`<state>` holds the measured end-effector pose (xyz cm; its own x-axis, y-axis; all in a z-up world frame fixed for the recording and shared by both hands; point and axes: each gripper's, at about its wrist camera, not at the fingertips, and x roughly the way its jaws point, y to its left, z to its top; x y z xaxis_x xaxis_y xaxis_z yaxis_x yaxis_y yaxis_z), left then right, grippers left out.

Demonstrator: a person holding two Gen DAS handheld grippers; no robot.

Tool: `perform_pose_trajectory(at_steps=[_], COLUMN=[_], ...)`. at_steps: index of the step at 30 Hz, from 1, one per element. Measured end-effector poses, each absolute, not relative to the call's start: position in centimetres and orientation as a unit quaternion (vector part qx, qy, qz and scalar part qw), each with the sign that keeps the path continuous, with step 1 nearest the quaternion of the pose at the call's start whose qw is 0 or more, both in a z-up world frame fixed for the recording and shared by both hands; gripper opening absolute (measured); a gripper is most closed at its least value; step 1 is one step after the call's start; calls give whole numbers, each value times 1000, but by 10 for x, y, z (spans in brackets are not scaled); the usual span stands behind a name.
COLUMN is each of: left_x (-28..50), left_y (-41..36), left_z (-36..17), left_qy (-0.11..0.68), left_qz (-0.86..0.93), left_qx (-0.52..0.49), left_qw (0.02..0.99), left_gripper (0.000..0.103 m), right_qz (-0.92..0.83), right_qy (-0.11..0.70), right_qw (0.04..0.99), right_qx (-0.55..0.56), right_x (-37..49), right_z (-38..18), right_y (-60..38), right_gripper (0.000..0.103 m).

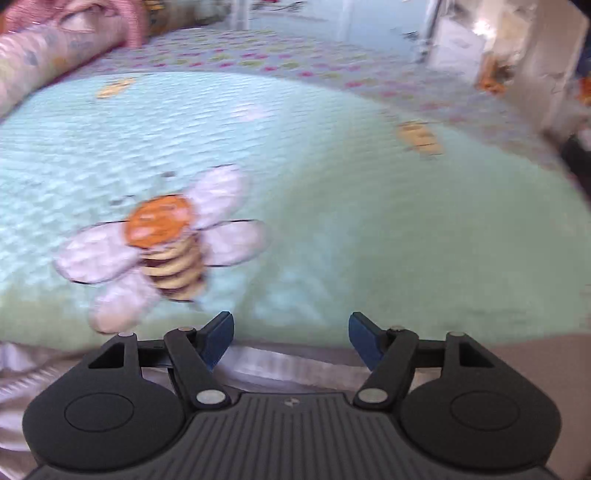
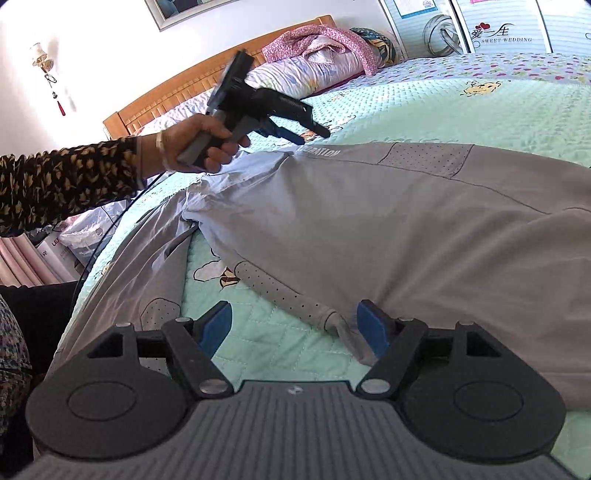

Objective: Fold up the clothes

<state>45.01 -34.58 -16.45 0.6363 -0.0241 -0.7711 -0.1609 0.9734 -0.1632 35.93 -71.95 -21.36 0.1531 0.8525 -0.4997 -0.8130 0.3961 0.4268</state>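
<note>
A grey sports garment with perforated panels lies spread on the green quilt. My right gripper is open low over the quilt. A hem corner of the garment lies between its blue pads, close to the right-hand pad; the pads do not press on it. A hand in a patterned sleeve holds my left gripper above the garment's far edge. In the blurred left wrist view that gripper is open with nothing between its pads, over the garment's edge and a bee patch.
Pillows and a pink cloth are piled against the wooden headboard. A wardrobe door stands beyond the bed. Boxes and bags sit on the floor beside the bed's left edge.
</note>
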Motion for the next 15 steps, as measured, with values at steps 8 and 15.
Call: perform_pose_trajectory(at_steps=[8,15], left_x=[418,450], left_y=[-445,-410], left_z=[-191,-177], left_qy=[477,447], left_qz=[-99,-1], left_qx=[-2,-13], left_qw=[873,894], left_gripper=[75,78], right_qz=[549,550], right_qy=[350,350], right_qw=[759,758], right_qx=[28,27], right_x=[359,359], right_z=[-213,-213], right_y=[-720,-720], right_gripper=[76,77])
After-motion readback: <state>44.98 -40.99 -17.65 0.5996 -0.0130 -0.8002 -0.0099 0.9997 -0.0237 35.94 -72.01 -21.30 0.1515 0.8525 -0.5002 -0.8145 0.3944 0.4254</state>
